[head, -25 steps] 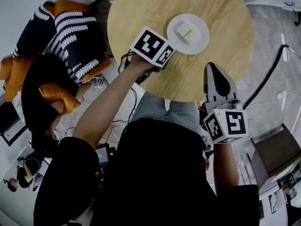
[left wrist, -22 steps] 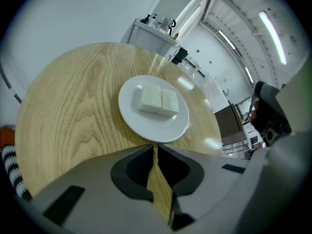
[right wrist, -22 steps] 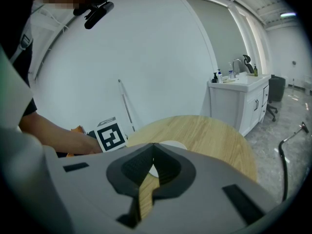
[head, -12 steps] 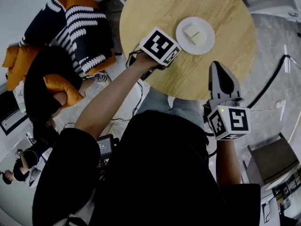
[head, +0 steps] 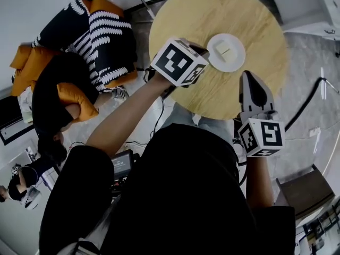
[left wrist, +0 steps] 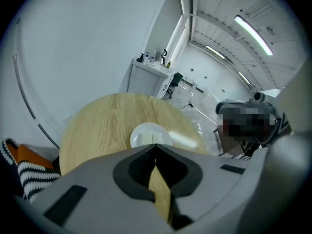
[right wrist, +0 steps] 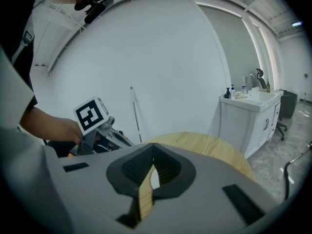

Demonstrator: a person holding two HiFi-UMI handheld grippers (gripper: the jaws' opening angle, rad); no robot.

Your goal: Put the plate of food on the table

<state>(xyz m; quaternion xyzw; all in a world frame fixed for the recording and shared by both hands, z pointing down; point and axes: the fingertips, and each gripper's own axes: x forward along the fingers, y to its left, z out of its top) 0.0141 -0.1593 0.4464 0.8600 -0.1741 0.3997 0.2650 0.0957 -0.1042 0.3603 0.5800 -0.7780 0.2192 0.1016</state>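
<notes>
A white plate (head: 226,52) with pale food pieces rests on the round wooden table (head: 255,20). My left gripper (head: 204,51) hovers just left of the plate, apart from it, its jaws shut with nothing in them. In the left gripper view the plate (left wrist: 150,134) lies just beyond the closed tips of the left gripper (left wrist: 156,147). My right gripper (head: 247,74) hangs at the table's near edge, below the plate, shut and holding nothing. Its own view shows the right gripper (right wrist: 153,164) closed, the table (right wrist: 214,147) ahead and the left gripper's marker cube (right wrist: 91,115) to the left.
A dark sofa with striped and orange cushions (head: 79,41) stands left of the table. A black cable (head: 305,97) runs over the grey floor to the right. A dark stool (head: 297,193) sits at lower right. A white sink cabinet (right wrist: 248,116) stands behind the table.
The left gripper has drawn a little away from the plate, which stays on the table. The head view has shifted, so the table sits farther right. The right gripper has kept its place.
</notes>
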